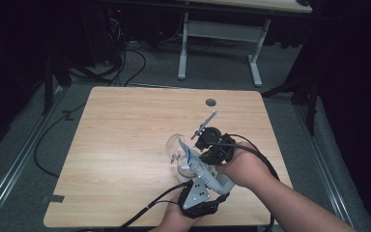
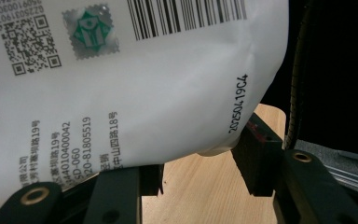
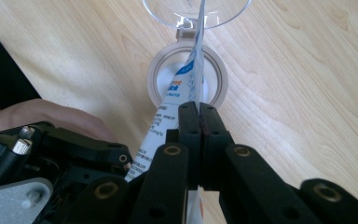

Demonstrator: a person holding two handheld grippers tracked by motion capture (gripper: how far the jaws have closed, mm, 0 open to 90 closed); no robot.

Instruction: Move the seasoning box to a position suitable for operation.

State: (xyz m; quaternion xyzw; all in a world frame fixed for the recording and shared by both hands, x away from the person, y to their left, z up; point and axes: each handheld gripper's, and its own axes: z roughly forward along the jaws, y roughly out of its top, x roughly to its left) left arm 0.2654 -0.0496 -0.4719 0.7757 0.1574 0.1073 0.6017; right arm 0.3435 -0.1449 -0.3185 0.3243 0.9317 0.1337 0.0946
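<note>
One white bag (image 1: pixel 204 169) hangs over 1 clear jar (image 1: pixel 178 151) on the tabletop (image 1: pixel 125 145), and its top is cut off in the left gripper view, w/ the jar partly hidden behind it. The right gripper (image 3: pixel 199 109) is pinched tight on the bag's edge. The left gripper (image 2: pixel 200 175) has the bag's fat bottom between its jaws, but I can't tell if they squeeze it.

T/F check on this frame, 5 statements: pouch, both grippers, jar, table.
1. The right gripper is shut on the edge of the white printed plastic pouch. True.
2. The left gripper holds a metal spoon. False: the white pouch bulges between its jaws.
3. The round clear container with a beige rim has its hinged lid open. True.
4. The light wooden table is covered by a blue cloth. False: bare wood.
5. The pouch lies flat on the floor. False: it is held over the container.
</note>
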